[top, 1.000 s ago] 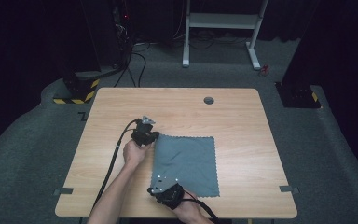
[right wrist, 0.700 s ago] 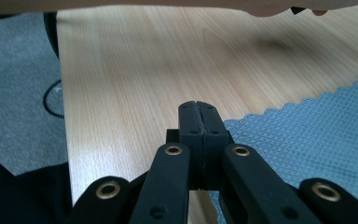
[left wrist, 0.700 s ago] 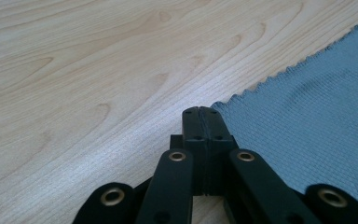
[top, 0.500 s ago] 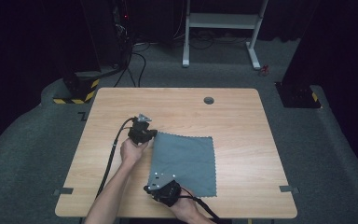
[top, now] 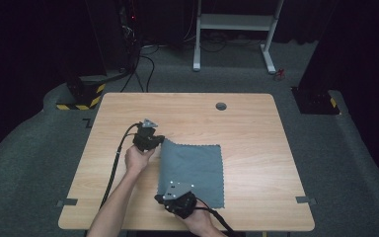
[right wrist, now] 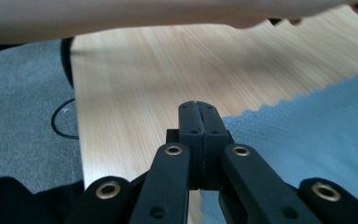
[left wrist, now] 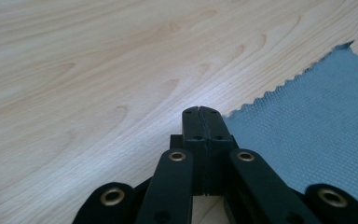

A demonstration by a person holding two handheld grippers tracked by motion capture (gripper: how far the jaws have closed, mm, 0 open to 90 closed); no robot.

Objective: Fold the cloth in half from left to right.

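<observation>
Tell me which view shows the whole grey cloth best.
The high view: the grey cloth lies there entire, with all its edges on the table. The left gripper view gives just one zigzag edge and a corner; the right gripper view gives another stretch of that edge beside the shut fingers.

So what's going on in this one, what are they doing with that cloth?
A person at a wooden table works on a grey-blue cloth with a gripper in each hand. The left gripper sits at the cloth's far left corner, the right gripper at its near left corner, both along the zigzag-cut left edge. Both pairs of jaws are closed; they appear to pinch the cloth's edge, though the fabric between the pads is hidden. The cloth lies mostly flat, its left edge slightly lifted.
</observation>
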